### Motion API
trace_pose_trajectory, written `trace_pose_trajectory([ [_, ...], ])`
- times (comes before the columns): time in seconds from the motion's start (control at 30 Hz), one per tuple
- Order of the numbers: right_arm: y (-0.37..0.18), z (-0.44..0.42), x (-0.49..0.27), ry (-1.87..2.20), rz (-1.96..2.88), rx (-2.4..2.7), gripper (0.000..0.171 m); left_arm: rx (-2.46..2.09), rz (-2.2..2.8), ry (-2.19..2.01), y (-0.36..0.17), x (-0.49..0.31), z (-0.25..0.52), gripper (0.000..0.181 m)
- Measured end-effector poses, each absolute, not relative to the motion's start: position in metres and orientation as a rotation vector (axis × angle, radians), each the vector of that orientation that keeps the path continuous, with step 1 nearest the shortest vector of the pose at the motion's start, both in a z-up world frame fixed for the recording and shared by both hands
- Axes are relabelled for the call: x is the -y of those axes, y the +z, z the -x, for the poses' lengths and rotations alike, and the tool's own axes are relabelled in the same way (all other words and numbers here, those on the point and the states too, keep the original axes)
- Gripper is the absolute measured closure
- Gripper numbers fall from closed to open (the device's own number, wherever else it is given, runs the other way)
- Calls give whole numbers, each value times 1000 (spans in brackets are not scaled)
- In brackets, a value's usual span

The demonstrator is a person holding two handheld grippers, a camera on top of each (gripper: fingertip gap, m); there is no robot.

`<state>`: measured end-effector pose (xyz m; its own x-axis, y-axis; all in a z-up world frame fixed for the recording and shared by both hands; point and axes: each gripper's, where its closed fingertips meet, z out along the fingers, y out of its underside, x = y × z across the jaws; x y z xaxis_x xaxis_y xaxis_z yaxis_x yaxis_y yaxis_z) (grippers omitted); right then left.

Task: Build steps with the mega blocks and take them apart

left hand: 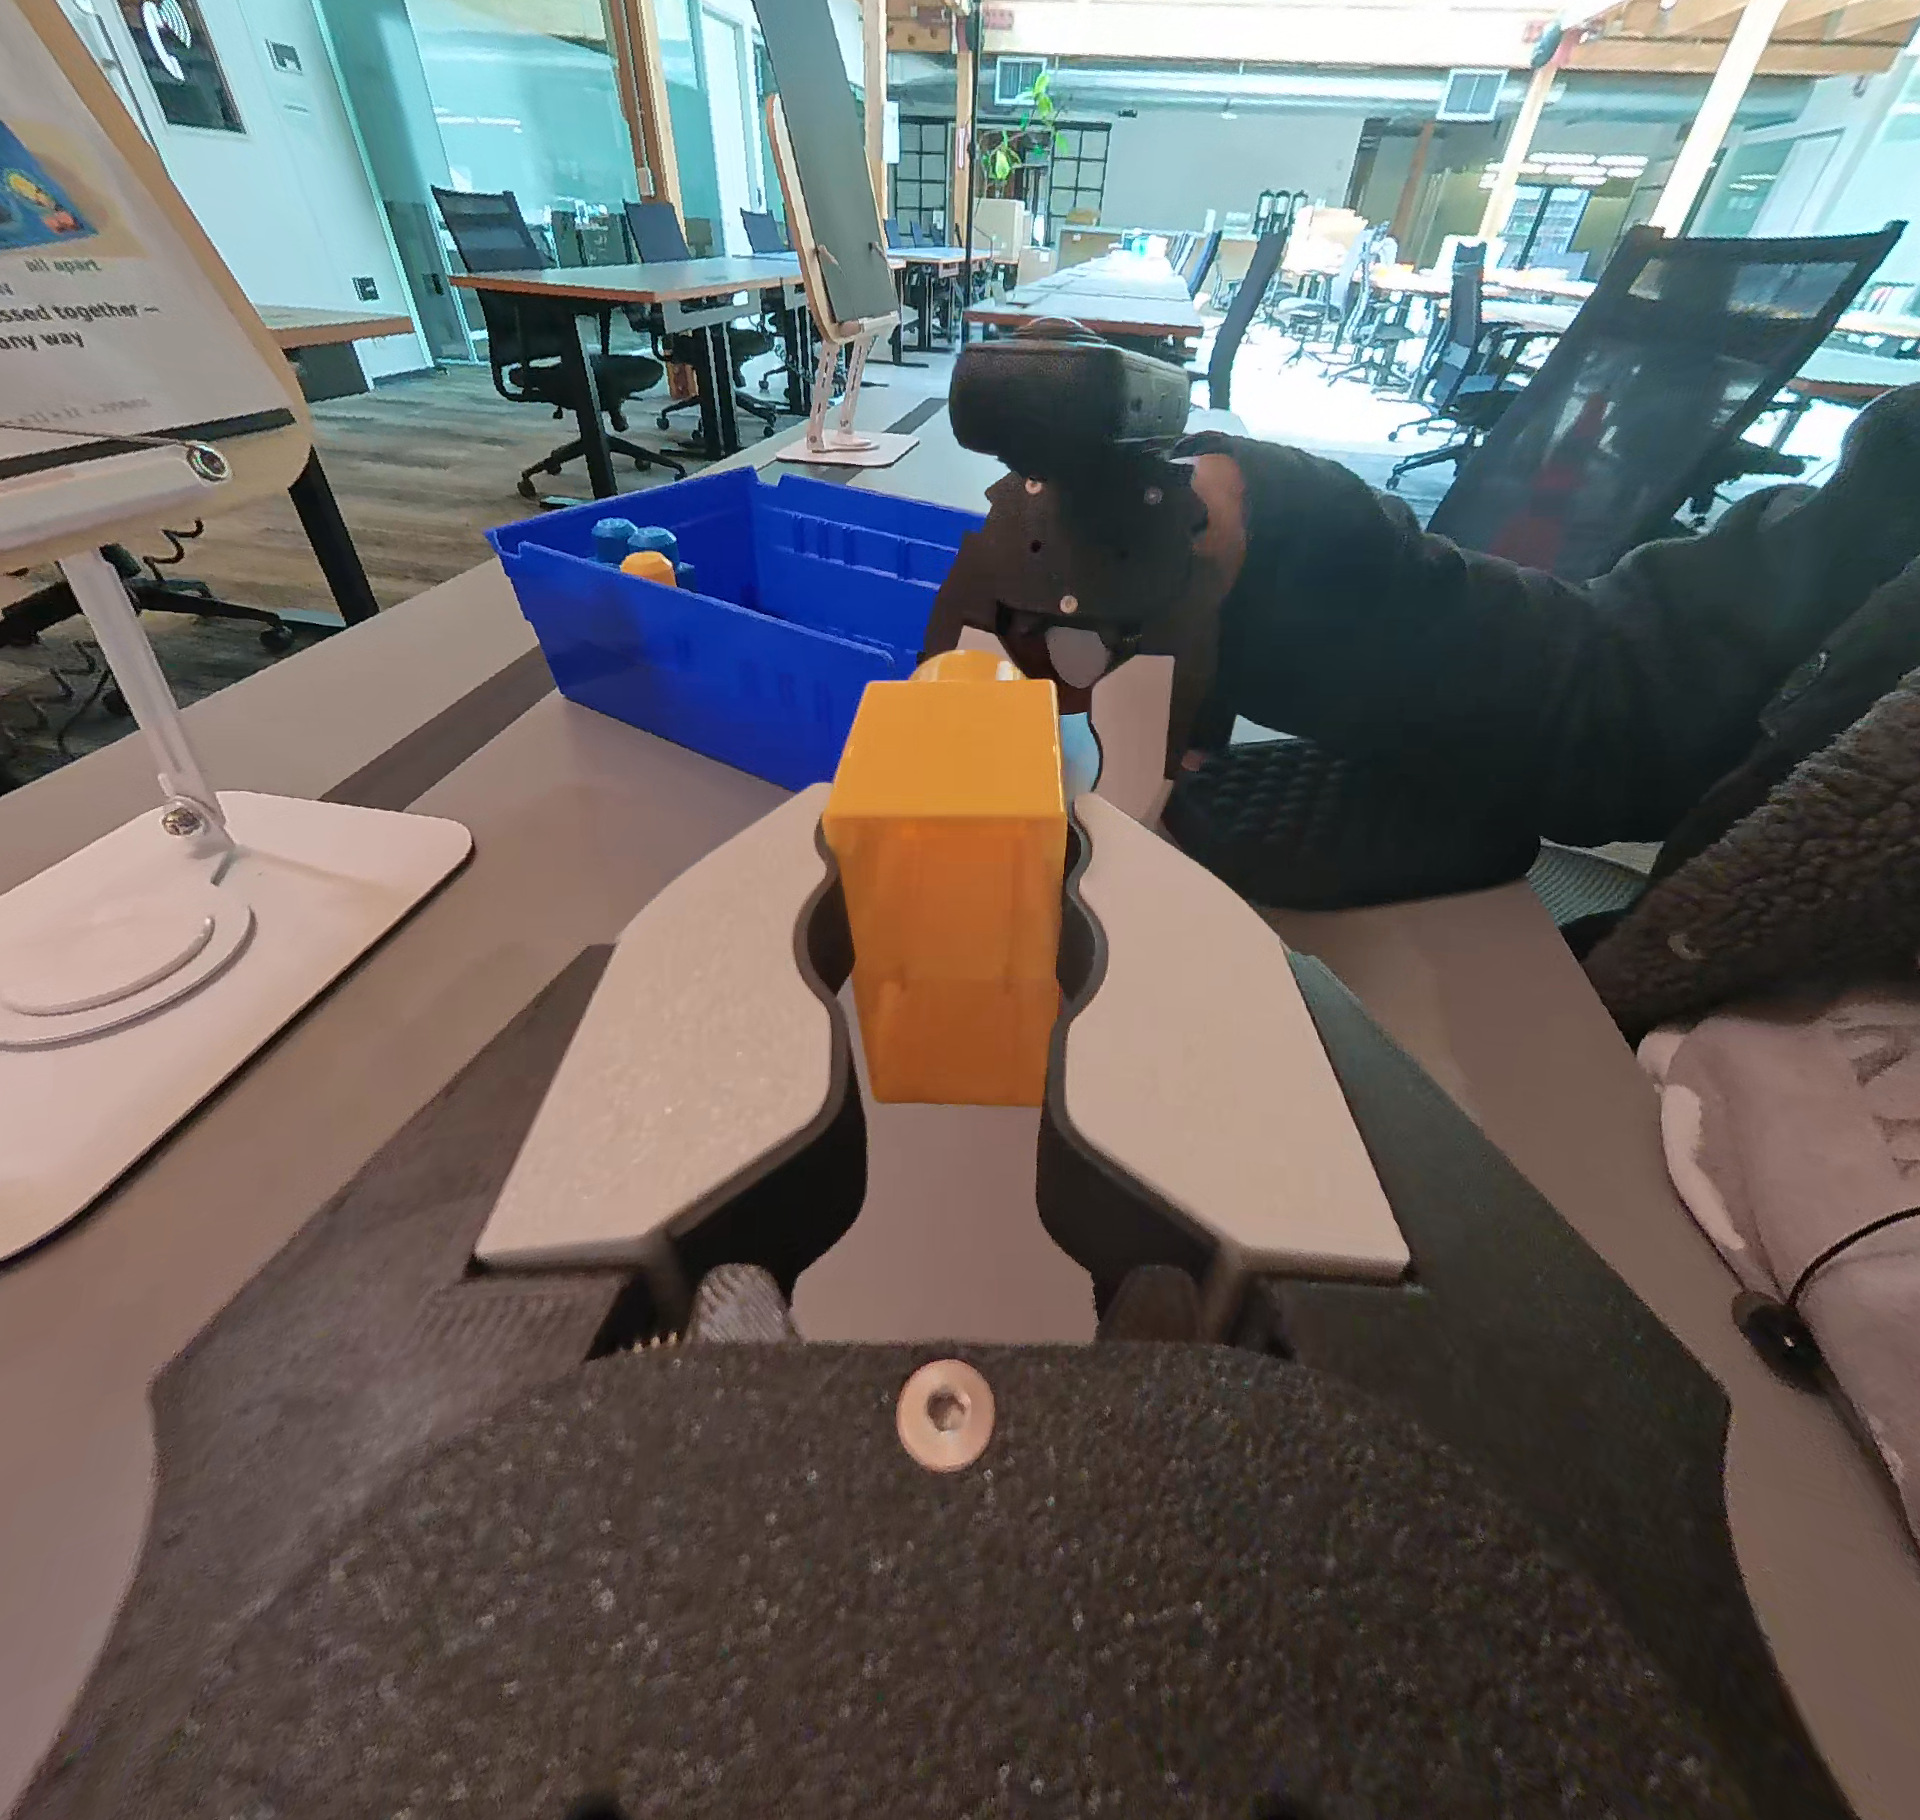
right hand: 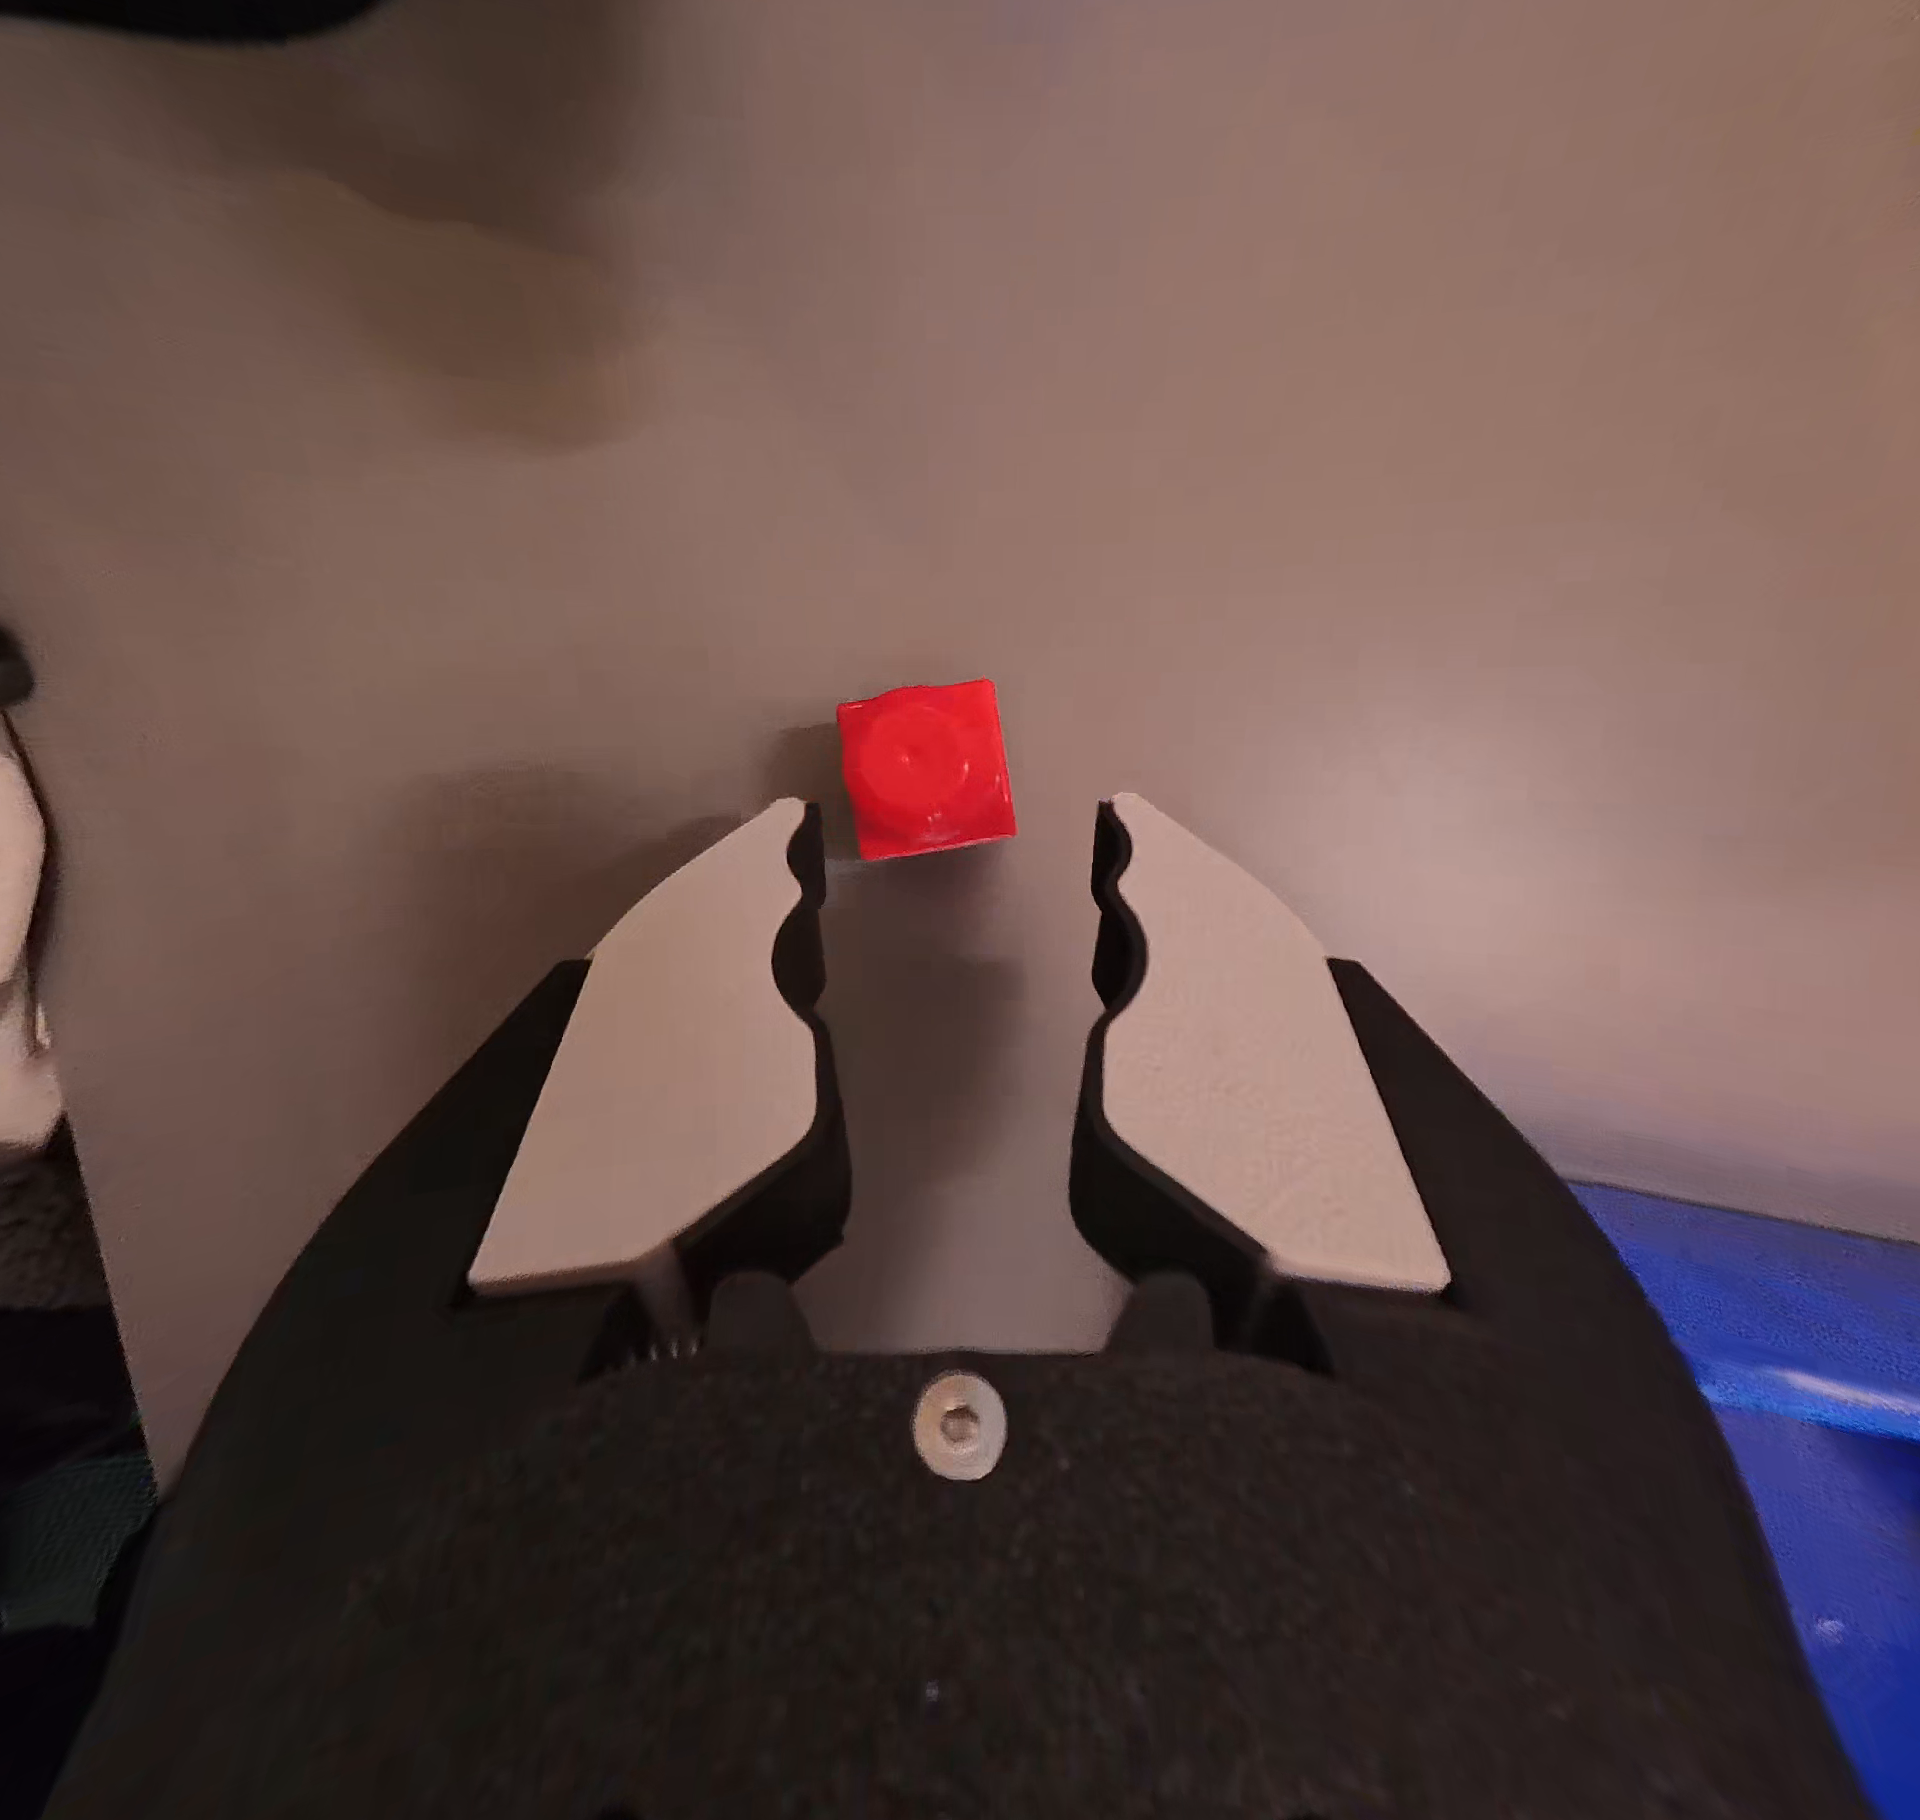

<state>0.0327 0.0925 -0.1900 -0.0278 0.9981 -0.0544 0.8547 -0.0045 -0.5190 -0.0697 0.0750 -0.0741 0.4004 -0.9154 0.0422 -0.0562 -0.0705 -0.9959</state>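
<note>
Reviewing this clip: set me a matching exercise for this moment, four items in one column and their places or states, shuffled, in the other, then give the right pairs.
Items
1. orange block
2. red block
3. blue bin
4. right gripper

Places or states
A. open, pointing down over the table
B. clamped between the left gripper's fingers
C. lying free on the table, just ahead of open fingertips
D. on the table, with a blue and an orange block inside

Pairs: 1-B, 2-C, 3-D, 4-A
</note>
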Motion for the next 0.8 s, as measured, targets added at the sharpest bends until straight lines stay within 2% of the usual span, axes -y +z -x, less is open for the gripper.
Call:
trace_pose_trajectory([
  [0.4, -217, -19, -80, 395, 1926, 2082, 123, -957, 1502, -873, -83, -76, 66, 144],
  [0.47, -220, -19, -80, 366, 1927, 2095, 128, -958, 1503, -871, -84, -76, 66, 144],
  [0.5, -220, -18, -80, 362, 1927, 2096, 135, -958, 1503, -871, -84, -76, 66, 144],
  [0.8, -205, -14, -84, 426, 1885, 2031, 136, -960, 1504, -870, -84, -75, 67, 144],
])
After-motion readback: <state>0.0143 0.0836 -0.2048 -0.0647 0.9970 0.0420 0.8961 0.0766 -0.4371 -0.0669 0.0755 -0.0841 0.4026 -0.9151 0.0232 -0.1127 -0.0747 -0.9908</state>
